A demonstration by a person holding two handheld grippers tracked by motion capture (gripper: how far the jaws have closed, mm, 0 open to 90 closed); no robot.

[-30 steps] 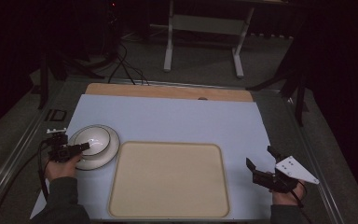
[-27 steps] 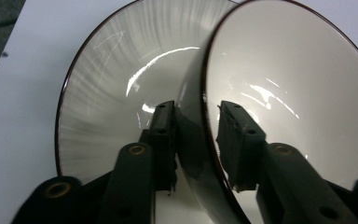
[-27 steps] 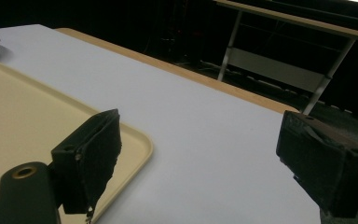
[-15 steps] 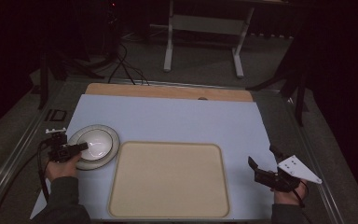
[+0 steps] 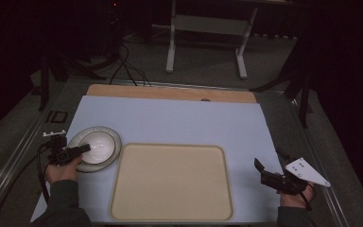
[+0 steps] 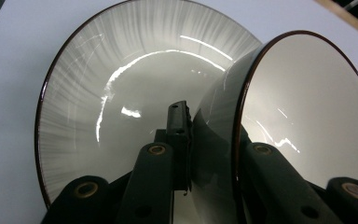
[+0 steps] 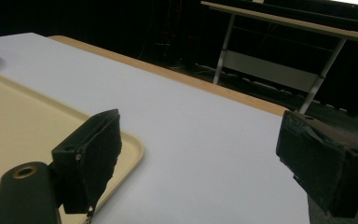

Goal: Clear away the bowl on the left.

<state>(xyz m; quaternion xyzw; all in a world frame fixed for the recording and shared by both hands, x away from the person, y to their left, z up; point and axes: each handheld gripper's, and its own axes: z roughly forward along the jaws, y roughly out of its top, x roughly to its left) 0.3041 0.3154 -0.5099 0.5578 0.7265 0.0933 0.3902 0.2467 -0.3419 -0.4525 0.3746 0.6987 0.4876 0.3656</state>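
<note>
1. As I stand at the desk [image 5: 179,120], its light blue top is the largest thing before me, with a wooden strip along its far edge.
2. The beige tray [image 5: 170,182] lies on the desk in front of me, between my two hands, and nothing rests on it.
3. The plate [image 5: 111,137], pale with a dark rim, sits on the desk just beside the left far corner of the tray; I cannot tell if the two touch.
4. The bowl [image 6: 303,112], white inside with the same dark rim, stands in the plate; in the left gripper view its wall rises next to the plate's shiny inner surface.
5. My left gripper [image 5: 78,150] reaches from the left over the plate's near edge. Its jaws have just been closing and now they clamp the wall of the bowl: one jaw is inside the bowl, the other outside, pressed against it.
6. My right gripper [image 5: 268,161] is at the right near part of the desk, well apart from the bowl and near the right edge of the tray. Its jaws are spread wide and nothing is between them; in the right gripper view the tray's corner lies behind one jaw.
</note>
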